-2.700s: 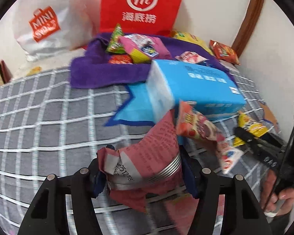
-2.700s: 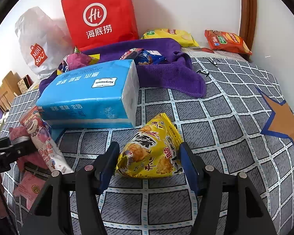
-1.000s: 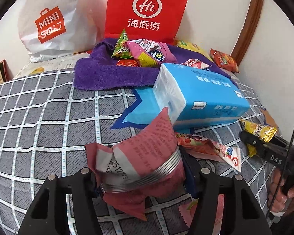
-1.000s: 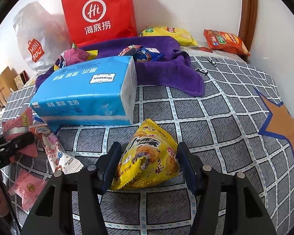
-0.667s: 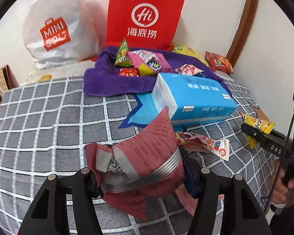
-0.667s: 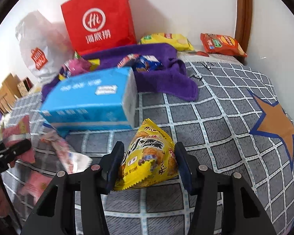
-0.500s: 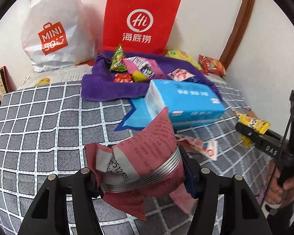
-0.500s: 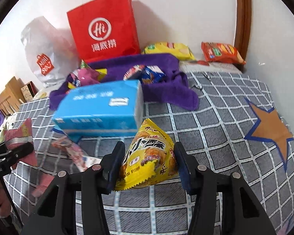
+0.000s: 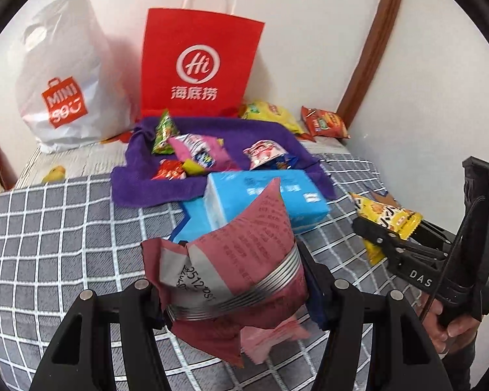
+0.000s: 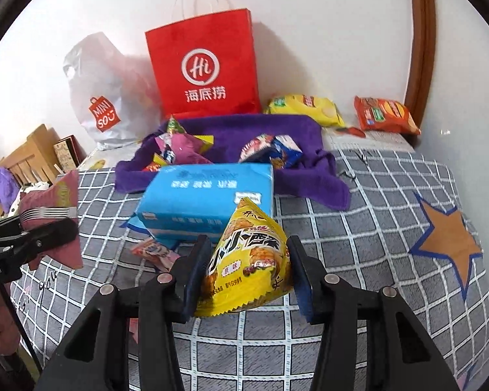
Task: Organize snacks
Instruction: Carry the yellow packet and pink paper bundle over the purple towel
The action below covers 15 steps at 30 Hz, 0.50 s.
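Observation:
My left gripper (image 9: 234,277) is shut on a crumpled dusky-pink snack packet (image 9: 244,247) and holds it above the checked bedspread (image 9: 65,228). In the right wrist view that packet (image 10: 52,202) shows at the left edge. My right gripper (image 10: 244,267) holds a yellow snack bag (image 10: 247,254) clear of the bed; its jaws are closing, with both pads pressing the bag's sides. From the left wrist view the yellow bag (image 9: 384,215) pokes out of the right gripper (image 9: 391,228). Beyond lies a purple towel (image 10: 244,127) with several snack packets on it.
A blue tissue pack (image 10: 205,195) lies between the grippers and the towel. A red paper bag (image 9: 199,62) and a white plastic bag (image 9: 65,81) stand against the wall. A yellow chip bag (image 10: 306,104) and an orange packet (image 10: 384,115) lie beside it. Small pink packets (image 10: 153,251) rest on the bed.
Both grippers have risen with their packets, so the bed and tissue pack look farther below. The right jaws have narrowed on the yellow bag.

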Each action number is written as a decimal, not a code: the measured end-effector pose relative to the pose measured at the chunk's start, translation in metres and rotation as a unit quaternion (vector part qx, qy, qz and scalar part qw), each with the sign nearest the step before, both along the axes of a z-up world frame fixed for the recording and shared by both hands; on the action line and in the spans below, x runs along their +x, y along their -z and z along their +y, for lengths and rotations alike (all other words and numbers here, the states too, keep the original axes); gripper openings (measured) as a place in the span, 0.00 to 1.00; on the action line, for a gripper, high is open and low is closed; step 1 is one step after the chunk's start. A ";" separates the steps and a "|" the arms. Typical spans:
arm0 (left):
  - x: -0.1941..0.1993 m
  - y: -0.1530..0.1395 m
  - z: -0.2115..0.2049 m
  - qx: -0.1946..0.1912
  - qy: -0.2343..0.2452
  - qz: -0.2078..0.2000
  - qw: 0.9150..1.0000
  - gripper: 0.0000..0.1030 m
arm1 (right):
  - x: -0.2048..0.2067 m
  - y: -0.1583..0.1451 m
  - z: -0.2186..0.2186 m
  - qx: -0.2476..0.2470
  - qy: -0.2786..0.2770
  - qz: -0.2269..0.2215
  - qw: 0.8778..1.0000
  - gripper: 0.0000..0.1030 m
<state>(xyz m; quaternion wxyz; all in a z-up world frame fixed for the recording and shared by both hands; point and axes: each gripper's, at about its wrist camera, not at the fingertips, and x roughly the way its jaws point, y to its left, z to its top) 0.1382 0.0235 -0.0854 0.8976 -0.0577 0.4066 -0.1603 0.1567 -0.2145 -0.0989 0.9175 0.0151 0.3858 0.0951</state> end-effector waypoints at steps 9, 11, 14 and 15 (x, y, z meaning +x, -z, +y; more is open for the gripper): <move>0.025 -0.027 -0.016 0.006 0.010 -0.009 1.000 0.59 | 0.021 -0.032 0.006 0.001 0.005 -0.021 1.000 0.46; 0.031 -0.033 -0.018 0.005 0.012 -0.010 1.000 0.59 | 0.029 -0.037 0.006 0.003 0.006 -0.022 1.000 0.46; 0.045 -0.040 -0.019 0.004 0.011 -0.008 1.000 0.59 | 0.043 -0.043 0.004 0.005 0.008 -0.027 1.000 0.46; 0.048 -0.042 -0.020 0.004 0.012 -0.008 1.000 0.59 | 0.049 -0.045 0.004 0.006 0.009 -0.028 1.000 0.46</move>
